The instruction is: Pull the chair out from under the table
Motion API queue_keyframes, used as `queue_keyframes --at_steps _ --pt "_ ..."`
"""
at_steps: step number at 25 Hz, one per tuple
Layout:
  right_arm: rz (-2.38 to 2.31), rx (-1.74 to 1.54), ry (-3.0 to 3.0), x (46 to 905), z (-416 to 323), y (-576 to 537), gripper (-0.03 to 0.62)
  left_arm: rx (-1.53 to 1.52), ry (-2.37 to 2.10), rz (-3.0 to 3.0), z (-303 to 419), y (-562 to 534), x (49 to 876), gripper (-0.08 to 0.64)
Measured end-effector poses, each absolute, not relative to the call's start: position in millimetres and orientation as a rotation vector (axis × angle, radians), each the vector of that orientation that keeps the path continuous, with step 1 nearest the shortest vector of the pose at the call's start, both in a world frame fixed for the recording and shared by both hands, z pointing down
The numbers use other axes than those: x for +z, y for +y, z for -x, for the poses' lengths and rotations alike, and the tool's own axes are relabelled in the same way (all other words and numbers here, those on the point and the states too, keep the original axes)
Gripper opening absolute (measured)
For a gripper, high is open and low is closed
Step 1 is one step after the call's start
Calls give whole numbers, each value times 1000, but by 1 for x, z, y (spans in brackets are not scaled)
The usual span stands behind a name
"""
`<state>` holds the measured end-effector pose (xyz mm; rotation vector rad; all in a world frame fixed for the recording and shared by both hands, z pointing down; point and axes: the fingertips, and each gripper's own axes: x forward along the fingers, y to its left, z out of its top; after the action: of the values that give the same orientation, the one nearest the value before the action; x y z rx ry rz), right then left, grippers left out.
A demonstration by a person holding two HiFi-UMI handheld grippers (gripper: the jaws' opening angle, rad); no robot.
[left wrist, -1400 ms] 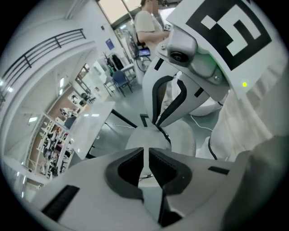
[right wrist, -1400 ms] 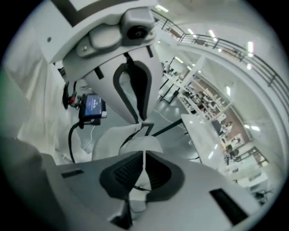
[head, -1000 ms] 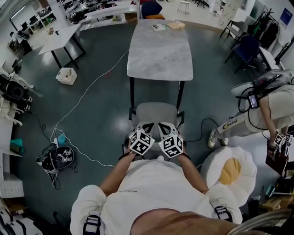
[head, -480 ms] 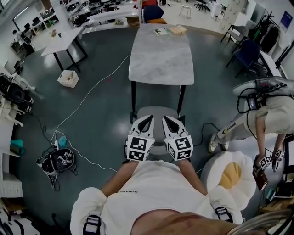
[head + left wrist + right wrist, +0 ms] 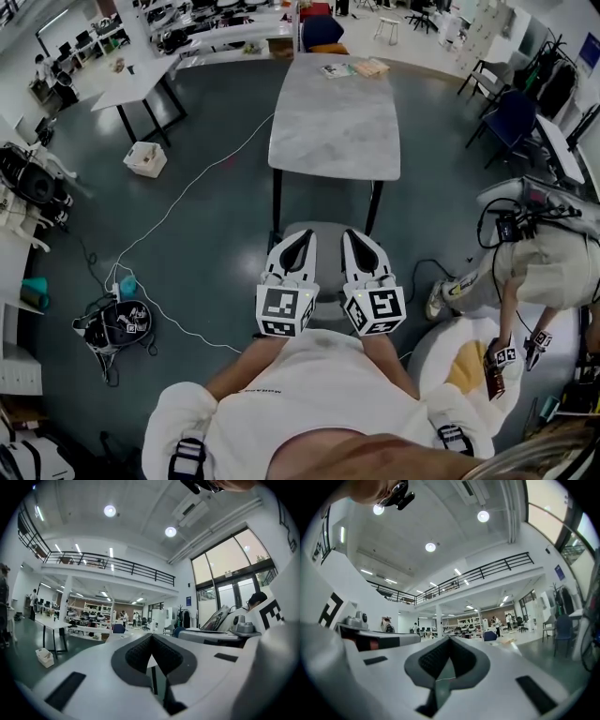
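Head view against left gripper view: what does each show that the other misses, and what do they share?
Only the head view: the chair beneath the left gripper, the white and yellow cushion, and the holder's white shirt.
Only the left gripper view: ceiling lights, the balcony railing and the tall windows.
Both: the left gripper, jaws together with nothing between them, the table and the white box on the floor.

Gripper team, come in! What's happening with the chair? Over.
Both shut, empty: left gripper, right gripper, level over the chair. Seat out past the table edge. White cable on floor at left, cushion at right.
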<state>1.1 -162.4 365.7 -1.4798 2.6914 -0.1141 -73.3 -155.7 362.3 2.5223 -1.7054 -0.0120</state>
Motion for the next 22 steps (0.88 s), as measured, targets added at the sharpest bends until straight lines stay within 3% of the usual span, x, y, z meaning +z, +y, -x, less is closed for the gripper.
queue_keyframes --at_steps 22 --pt "1501 -86 2691 362 7 -157 12 -20 -1780 -2506 74 -153 368 5"
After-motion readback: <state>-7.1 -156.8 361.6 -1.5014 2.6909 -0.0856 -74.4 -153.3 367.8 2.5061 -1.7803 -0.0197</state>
